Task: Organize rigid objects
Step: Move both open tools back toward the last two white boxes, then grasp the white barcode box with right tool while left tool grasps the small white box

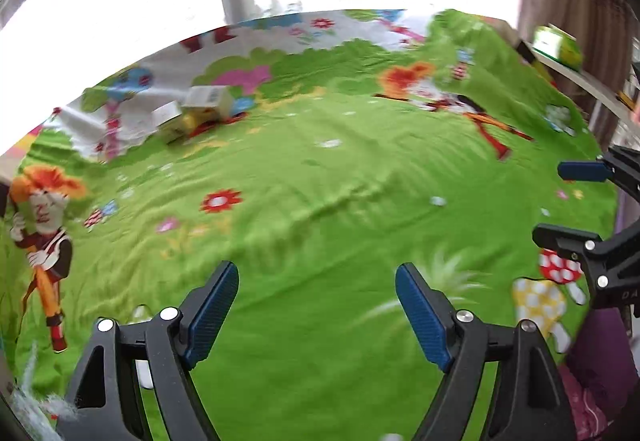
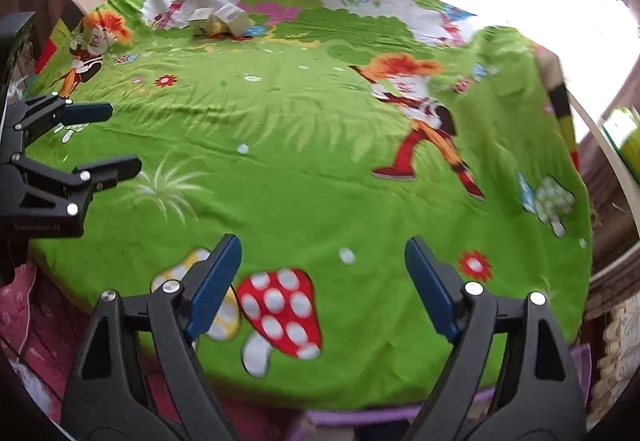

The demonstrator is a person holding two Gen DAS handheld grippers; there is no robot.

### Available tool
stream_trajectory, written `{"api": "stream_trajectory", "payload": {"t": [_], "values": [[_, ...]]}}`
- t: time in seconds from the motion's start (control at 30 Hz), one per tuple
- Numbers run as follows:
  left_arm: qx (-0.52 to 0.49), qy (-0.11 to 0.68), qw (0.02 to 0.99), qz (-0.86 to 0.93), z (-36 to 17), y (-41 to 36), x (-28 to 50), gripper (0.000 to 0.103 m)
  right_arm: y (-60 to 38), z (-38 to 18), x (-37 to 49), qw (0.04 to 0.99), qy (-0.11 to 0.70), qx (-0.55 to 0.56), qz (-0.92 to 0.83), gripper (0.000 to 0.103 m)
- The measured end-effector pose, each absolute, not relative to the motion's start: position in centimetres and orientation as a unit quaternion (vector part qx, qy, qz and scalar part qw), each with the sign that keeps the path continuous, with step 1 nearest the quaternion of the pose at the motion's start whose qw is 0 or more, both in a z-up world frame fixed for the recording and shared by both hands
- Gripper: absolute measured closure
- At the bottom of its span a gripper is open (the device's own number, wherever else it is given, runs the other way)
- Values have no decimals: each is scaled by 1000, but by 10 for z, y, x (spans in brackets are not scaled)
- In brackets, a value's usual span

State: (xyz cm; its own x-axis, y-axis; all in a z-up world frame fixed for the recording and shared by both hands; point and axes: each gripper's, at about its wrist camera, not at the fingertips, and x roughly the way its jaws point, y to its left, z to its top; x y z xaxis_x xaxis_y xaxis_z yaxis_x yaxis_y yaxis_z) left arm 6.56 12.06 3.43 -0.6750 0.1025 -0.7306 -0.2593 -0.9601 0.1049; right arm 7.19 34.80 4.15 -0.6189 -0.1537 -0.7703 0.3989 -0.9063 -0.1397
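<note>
Cartoon-printed green cloth [image 2: 320, 169] covers a round bench, seen from two cameras that look along hand-held grippers. The left gripper [image 1: 316, 317] hangs over the near edge with its blue-padded fingers [image 1: 212, 315] spread wide and nothing between them. The right gripper [image 2: 322, 287] hangs beside it, fingers [image 2: 214, 283] also wide apart and empty, above a red spotted mushroom [image 2: 280, 315] in the print. Each gripper shows at the edge of the other's view.

The task's things, a small cluster of boxes [image 1: 196, 113], white and yellow, lie at the far side of the bench near the window, well apart from both grippers. A green and white carton [image 1: 558, 45] stands on a shelf off to the right.

Risks, as a judgement: the boxes look light and huddled together, so reaching for one may knock its neighbours or push them off the far edge. The cloth is wrinkled and loose, so fingers dragging across it could bunch it and shift the boxes. Bright window glare and motion blur make edges hard to judge.

Writing: small print shows on the right gripper's body in the left view and on the left gripper's body in the right view, both too blurred to read. Box labels cannot be read either.
</note>
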Motion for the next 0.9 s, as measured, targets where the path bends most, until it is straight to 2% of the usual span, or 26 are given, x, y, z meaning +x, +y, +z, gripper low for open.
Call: {"api": "stream_trajectory", "payload": {"t": [0.2, 0.27, 0.37, 0.5, 0.8, 0.83, 0.87, 0.9], "values": [[-413, 23, -25, 910, 19, 5, 28, 20, 247, 17, -33, 232, 144, 425, -863, 17], [-442, -19, -41, 896, 7, -20, 24, 17, 219, 13, -64, 242, 156, 421, -860, 17], [-429, -74, -35, 900, 7, -37, 30, 10, 180, 10, -108, 250, 182, 414, -856, 17], [-448, -34, -39, 892, 0, -21, 24, 0, 135, 7, -164, 258, 211, 401, -853, 17], [-456, -21, -34, 889, 4, -17, 23, 0, 77, 1, -249, 276, 230, 385, -850, 17], [-458, -19, -31, 888, 5, -17, 24, 0, 79, 1, -250, 287, 226, 385, -848, 20], [-463, -16, -23, 886, 5, -19, 21, 0, 83, 1, -248, 311, 216, 386, -841, 57], [-466, -14, -18, 884, 5, -21, 19, 0, 89, 2, -244, 323, 211, 393, -835, 60]]}}
